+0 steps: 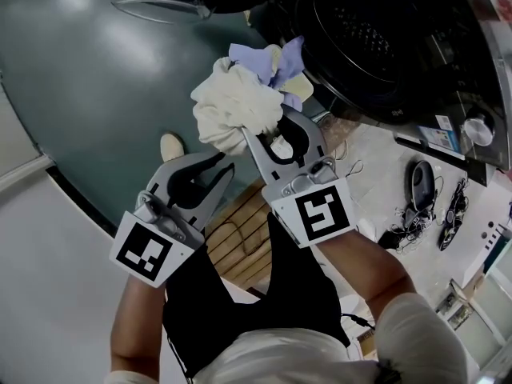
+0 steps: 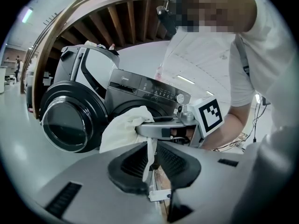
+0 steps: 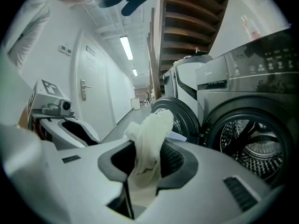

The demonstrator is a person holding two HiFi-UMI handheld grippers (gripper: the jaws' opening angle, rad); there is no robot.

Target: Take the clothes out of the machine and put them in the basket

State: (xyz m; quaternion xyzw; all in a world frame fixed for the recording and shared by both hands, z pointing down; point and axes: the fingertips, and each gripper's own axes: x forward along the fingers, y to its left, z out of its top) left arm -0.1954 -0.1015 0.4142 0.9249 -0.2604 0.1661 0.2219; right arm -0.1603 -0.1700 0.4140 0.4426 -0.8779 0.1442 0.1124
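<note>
Clothes bundle (image 1: 236,106) clamped in right gripper (image 1: 266,134), out past washer drum rim (image 1: 336,86), just beside it. Left gripper (image 1: 226,166) pinched on thin hanging strip. Bare floor (image 1: 88,78) alongside; door (image 1: 152,6) swung wide.

Just left of the left gripper's fingers (image 1: 171,171), the toe of a pale shoe (image 1: 170,146) stands on the grey-green floor (image 1: 72,94). Well apart to the right of the right gripper's fingers (image 1: 308,133), a black oval device (image 1: 422,184) and a tangle of black cables (image 1: 452,214) lie on a pale surface. Beyond these fingers, to their left, is a white door (image 3: 91,101) with a metal handle (image 3: 84,84). High above them a strip lamp (image 3: 126,48) shines, and wooden beams (image 3: 191,8) cross overhead.
</note>
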